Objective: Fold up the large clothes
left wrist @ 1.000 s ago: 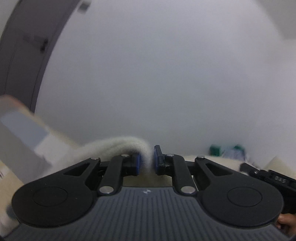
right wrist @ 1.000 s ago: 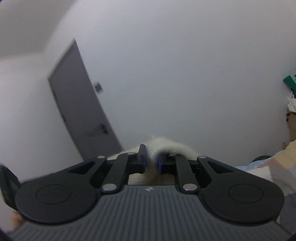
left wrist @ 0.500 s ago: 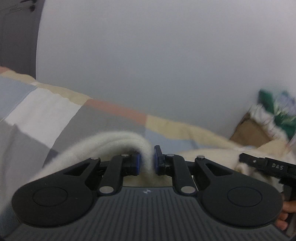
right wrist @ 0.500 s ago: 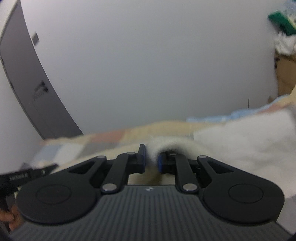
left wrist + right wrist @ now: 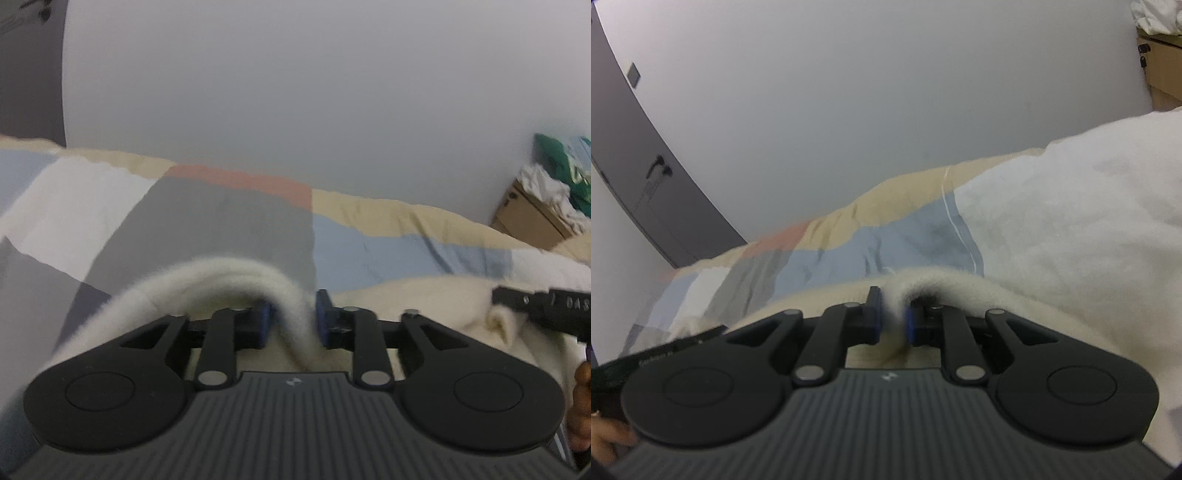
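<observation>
A second ago both views showed mostly bare wall and a door; now both look down onto a bed, and the patchwork bedspread [image 5: 229,221] of grey, white, blue, beige and salmon blocks fills the middle of each frame. In the left view the left gripper [image 5: 293,321] had its blue pads tight on a fold of the cream sweater [image 5: 207,280]; now its jaws are opening, a gap shows beside the right pad, and the fold lies loose between them, arching off to the lower left. The rest of the sweater spreads flat at the right of that frame.

In the right view the right gripper [image 5: 892,319] has parted only slightly since then; its jaws are opening, yet the pads seem to pinch the sweater's edge [image 5: 945,288], which humps up just behind them.

A white pillow or duvet [image 5: 1089,221] fills the right side of the right view, resting against the sweater. A grey door [image 5: 639,177] with a handle stands at the left. A cardboard box [image 5: 532,214] heaped with white and green clothes sits at the right edge of the left view. Each view catches the other gripper's black body and a bit of the holding hand [image 5: 581,406] at its edge.
</observation>
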Available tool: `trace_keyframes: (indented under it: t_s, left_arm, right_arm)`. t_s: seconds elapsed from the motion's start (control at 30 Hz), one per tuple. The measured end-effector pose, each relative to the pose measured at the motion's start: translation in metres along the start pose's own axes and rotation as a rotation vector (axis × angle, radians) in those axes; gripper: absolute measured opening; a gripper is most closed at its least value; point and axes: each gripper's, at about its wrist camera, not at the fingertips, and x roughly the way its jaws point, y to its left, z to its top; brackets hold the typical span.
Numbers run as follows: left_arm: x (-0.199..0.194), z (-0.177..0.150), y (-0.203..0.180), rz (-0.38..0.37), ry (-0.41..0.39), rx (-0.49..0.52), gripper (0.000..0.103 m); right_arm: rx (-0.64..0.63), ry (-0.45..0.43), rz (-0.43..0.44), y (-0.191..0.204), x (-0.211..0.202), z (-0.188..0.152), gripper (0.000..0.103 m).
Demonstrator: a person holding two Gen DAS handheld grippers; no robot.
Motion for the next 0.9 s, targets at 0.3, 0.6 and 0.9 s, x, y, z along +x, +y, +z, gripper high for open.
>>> trace_keyframes:
  t_s: [0.3, 0.6, 0.9]
  left_arm:
    - [-0.107, -0.015, -0.020, -0.028, -0.031, 0.016, 0.052]
    - [-0.269, -0.067, 0.006, 0.034, -0.016, 0.040, 0.052]
    - [-0.439, -0.135, 0.036, 0.141, 0.002, -0.027, 0.055]
  right_arm:
    - [0.001, -0.020, -0.064, 0.023, -0.083, -0.009, 0.063]
    - [-0.051, -0.024, -0.114, 0.034, -0.210, -0.057, 0.063]
    - [-0.136, 0.014, -0.152, 0.044, -0.305, -0.134, 0.082]
